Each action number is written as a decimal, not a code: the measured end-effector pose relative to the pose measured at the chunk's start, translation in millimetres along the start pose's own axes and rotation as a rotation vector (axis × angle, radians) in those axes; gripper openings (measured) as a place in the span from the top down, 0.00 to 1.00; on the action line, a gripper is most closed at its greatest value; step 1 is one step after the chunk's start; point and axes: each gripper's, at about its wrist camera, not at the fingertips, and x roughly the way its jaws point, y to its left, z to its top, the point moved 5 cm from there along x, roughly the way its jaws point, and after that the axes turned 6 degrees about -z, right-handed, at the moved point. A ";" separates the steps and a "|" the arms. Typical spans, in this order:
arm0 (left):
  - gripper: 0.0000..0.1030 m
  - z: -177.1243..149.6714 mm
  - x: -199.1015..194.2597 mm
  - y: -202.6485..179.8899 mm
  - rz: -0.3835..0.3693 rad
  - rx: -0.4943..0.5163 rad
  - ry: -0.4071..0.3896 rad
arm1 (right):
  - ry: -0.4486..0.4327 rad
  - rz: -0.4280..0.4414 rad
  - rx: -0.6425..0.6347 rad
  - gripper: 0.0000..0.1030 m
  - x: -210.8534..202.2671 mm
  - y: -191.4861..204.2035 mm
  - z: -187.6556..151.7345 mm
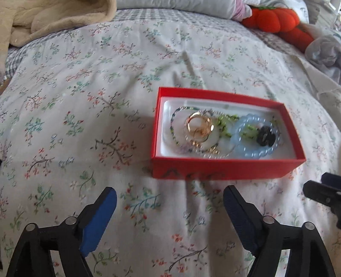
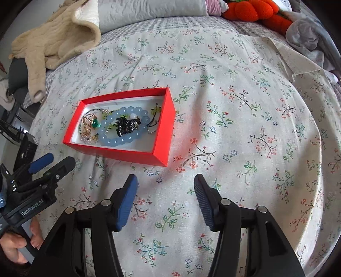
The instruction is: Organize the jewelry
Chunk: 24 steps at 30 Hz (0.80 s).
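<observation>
A: Nearest the red box [image 1: 226,136], what's there?
B: Both tools, on its near side above the floral bedspread [image 1: 106,106]: left tool [image 1: 170,204] and right tool [image 2: 165,191], fingers spread apart, gripping nothing.
A: And inside the box?
B: Blue bead bracelet [image 2: 119,130], black chain [image 2: 125,125], gold rings [image 1: 199,125].
A: Beyond it?
B: Beige blanket [image 2: 53,42], orange plush [image 2: 251,10].

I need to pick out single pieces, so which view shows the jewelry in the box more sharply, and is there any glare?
Left wrist view: motion-smeared, the gold rings and red box lettering unreadable. Right wrist view: sharper, the blue bead bracelet beads show distinctly, though fisheye bends the bedspread. No strong glare in either.
</observation>
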 end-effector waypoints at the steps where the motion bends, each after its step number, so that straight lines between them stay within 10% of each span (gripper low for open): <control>1: 0.07 -4.6 -2.1 0.4 0.017 0.000 0.005 | -0.001 -0.017 -0.007 0.30 -1.0 0.5 -3.7; 11: 0.00 -22.7 -25.0 -3.2 0.070 0.001 -0.016 | -0.037 -0.109 -0.061 0.07 -12.3 6.5 -23.2; 24: 0.00 -21.2 -24.9 -2.4 0.091 -0.007 -0.018 | -0.070 -0.151 -0.036 0.07 -15.9 6.6 -13.3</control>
